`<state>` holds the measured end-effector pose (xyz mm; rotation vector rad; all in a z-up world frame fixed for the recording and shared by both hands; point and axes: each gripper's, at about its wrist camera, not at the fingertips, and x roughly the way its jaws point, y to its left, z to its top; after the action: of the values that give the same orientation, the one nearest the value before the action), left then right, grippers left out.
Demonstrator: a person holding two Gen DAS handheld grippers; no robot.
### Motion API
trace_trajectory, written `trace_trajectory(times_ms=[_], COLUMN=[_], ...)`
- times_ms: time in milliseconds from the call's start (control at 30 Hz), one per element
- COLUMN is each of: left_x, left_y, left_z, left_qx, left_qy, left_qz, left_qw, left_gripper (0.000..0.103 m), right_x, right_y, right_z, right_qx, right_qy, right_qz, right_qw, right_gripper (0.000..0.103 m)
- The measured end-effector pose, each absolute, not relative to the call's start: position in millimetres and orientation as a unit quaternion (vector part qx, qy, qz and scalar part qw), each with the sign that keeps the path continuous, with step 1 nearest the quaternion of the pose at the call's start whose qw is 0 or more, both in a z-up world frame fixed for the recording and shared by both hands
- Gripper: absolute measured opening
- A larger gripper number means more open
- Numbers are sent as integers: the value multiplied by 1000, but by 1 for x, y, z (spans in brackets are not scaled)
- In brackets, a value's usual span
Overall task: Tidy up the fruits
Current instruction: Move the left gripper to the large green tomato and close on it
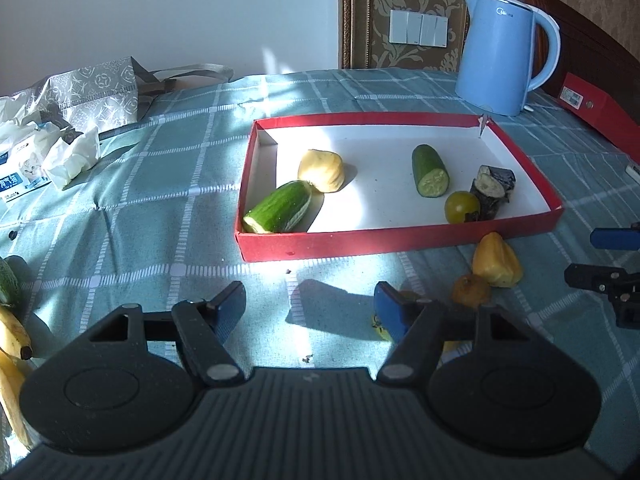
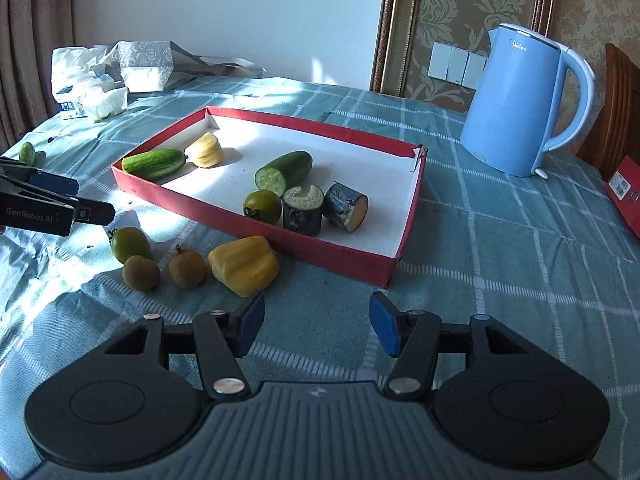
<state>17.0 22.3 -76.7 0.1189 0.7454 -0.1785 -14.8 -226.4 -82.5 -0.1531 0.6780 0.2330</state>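
A red tray (image 1: 360, 243) (image 2: 256, 229) with a white floor holds two cucumber pieces (image 1: 278, 208) (image 1: 430, 170), a pale yellow piece (image 1: 322, 170), a green tomato (image 1: 462, 207) and dark cut chunks (image 1: 492, 188). In front of it on the cloth lie a yellow jackfruit piece (image 2: 244, 266) (image 1: 496, 266), two brown fruits (image 2: 186, 268) (image 2: 141, 273) and a green tomato (image 2: 130, 243). My left gripper (image 1: 310, 312) is open and empty, just left of the loose fruits. My right gripper (image 2: 318, 322) is open and empty, in front of the tray.
A blue kettle (image 1: 500, 56) (image 2: 520, 100) stands behind the tray. A red box (image 1: 600, 114) lies at the right. Bags and tissues (image 1: 68, 120) sit at the far left. Bananas (image 1: 14, 344) and a small cucumber (image 2: 27, 153) lie at the left edge.
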Motion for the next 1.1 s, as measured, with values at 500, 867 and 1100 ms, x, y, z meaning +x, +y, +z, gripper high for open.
trace_trajectory(times_ms=[500,867,1100], left_x=[9,9,13], left_y=[5,3,16], left_z=[-79,-89,-94], left_qx=[97,105,99], left_qy=[350,359,368], left_qz=[-184,-214,-256], left_qw=[914,902,888], left_gripper=[68,67,63], right_x=[-21,-21,-21], right_y=[-238,-237,-242], right_z=[-83,-84,-86], right_qx=[-55,-57,-55], right_qy=[342,345,349], right_qz=[88,90,85], right_qw=[934,932,932], right_gripper=[57,57,57])
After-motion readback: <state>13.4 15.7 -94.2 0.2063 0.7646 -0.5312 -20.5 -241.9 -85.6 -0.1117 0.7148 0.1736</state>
